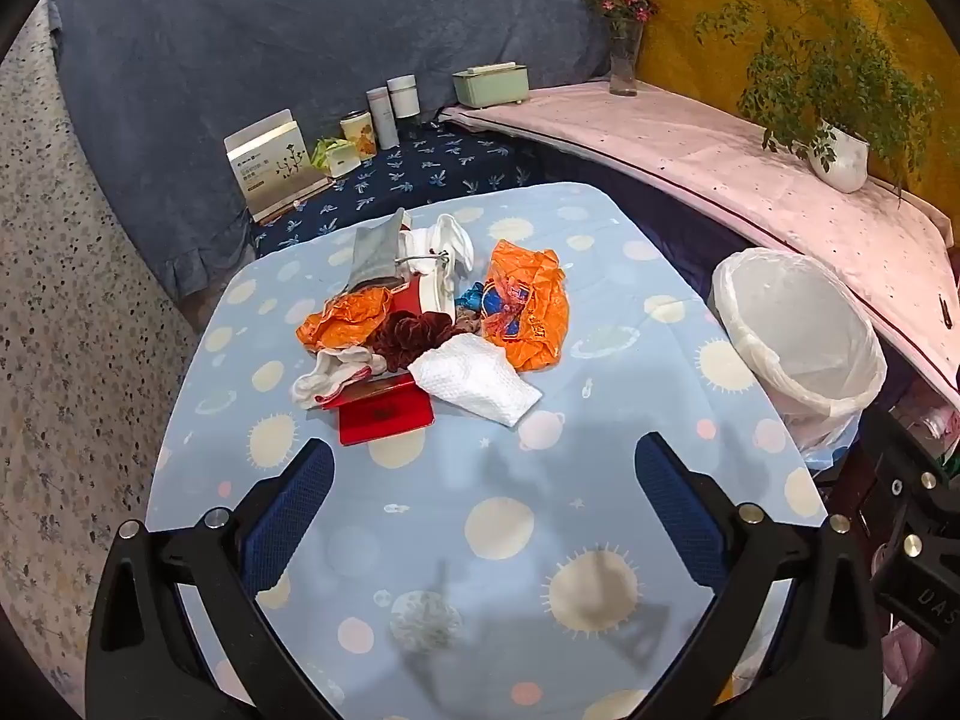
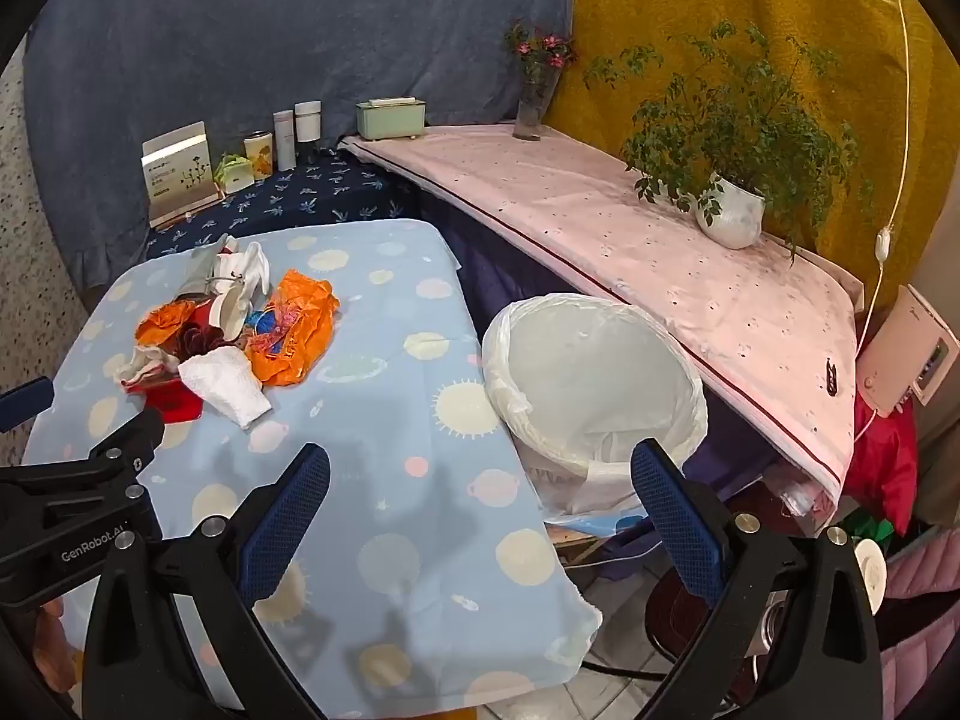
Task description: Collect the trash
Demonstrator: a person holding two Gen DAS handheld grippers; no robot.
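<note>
A heap of trash lies on the light blue table (image 1: 540, 540): an orange plastic bag (image 1: 528, 306), a white paper towel (image 1: 474, 381), a red packet (image 1: 384, 417), a white sock (image 1: 327, 375) and a dark red scrunchie (image 1: 408, 333). A bin with a white liner (image 1: 798, 336) stands to the table's right. My left gripper (image 1: 483, 474) is open and empty, short of the heap. My right gripper (image 2: 480, 477) is open and empty, over the table's right edge beside the bin (image 2: 594, 384). The heap also shows in the right wrist view (image 2: 240, 330).
A pink-covered shelf (image 2: 600, 228) behind the bin holds a potted plant (image 2: 729, 216), a flower vase (image 2: 534, 102) and a green box (image 2: 390, 117). Jars and a card box (image 1: 270, 162) stand on a dark blue cloth behind the table.
</note>
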